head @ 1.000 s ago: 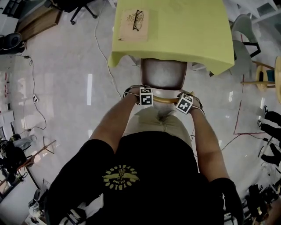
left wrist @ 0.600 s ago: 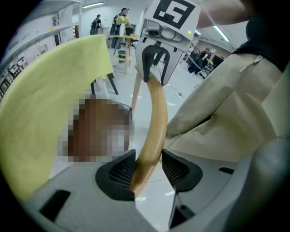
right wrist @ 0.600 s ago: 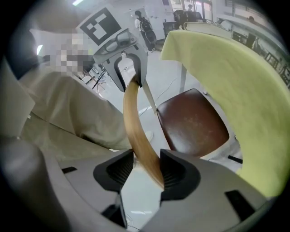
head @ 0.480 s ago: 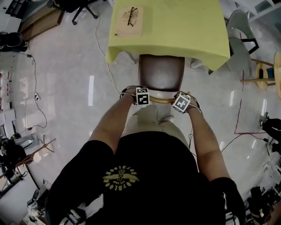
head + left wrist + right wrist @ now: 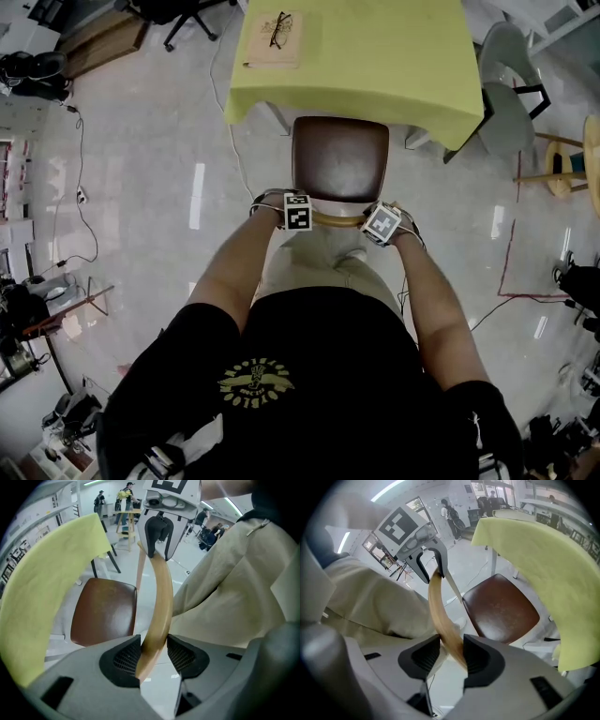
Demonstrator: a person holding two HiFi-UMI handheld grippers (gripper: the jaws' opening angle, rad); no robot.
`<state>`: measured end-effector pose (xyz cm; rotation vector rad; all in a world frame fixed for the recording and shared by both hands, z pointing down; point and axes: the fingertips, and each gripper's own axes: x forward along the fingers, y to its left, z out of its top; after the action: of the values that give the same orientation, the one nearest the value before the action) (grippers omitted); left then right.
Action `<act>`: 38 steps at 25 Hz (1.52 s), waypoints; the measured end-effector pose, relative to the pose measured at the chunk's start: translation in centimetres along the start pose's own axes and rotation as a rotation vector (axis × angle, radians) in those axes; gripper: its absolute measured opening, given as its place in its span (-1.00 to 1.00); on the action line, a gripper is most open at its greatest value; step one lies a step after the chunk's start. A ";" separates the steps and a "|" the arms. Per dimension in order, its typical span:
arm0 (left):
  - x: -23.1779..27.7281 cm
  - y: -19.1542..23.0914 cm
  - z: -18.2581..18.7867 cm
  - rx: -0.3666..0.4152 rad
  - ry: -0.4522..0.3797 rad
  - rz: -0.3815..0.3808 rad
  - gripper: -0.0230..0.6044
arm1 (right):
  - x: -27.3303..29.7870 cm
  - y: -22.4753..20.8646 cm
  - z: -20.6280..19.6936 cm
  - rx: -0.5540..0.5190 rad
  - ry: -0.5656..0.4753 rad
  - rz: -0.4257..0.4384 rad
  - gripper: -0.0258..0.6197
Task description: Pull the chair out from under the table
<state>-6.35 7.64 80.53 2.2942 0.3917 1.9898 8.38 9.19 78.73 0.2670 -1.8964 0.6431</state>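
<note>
Chair (image 5: pixel 339 157) is held by its backrest rail (image 5: pixel 159 597), one gripper toward each end. Left gripper (image 5: pixel 153 654): jaws fairly wide but filled by the rail, pads seated on either face of the wood, so a firm grip is read. Right gripper (image 5: pixel 451 656): jaws closing, rail btwn them and touched by both pads. Both are pointed steeply down, w/ the person's trousers (image 5: pixel 229 578) just behind the rail. Brown seat (image 5: pixel 105 611) is seen nearly clear of the table (image 5: pixel 375 56); only its far edge meets the yellow cloth's hem at the table's near edge, so the job is judged almost done.

Risks, as judged: rail is thin, curved & smooth, so it could be lost through the pads if the pull gets jerky, esp. on the right, where the clamp isn't settled. Pull is applied high up, so the chair could be tipped back toward the legs if a foot gets snagged; a cable (image 5: pixel 241 167) lies on the floor (image 5: pixel 141 187) near the table's near left corner. Uneven pull would skew the chair.

Views: in head view the jaws are hidden under the marker cubes, but seat vs table edge is shown, plus glasses (image 5: pixel 279 28) on a card (image 5: pixel 275 45) at the far left corner. Pad contact is given only by the gripper views; each also shows the other gripper on the rail.
</note>
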 end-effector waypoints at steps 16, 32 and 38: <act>1.4 -3.6 0.1 -0.034 0.077 0.109 -0.40 | 2.0 2.9 -2.1 -0.206 0.017 -0.046 -0.35; 1.8 -8.9 0.7 -0.054 -0.004 0.048 -0.50 | 2.1 7.1 -4.7 -0.123 0.060 0.025 -0.41; 1.0 -9.5 0.0 -0.077 -0.057 0.076 -0.58 | 2.0 8.4 -5.4 -0.007 0.075 0.010 -0.51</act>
<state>-7.60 17.06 79.30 2.3452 0.2228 1.9311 7.93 19.33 79.49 0.2257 -1.8288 0.6441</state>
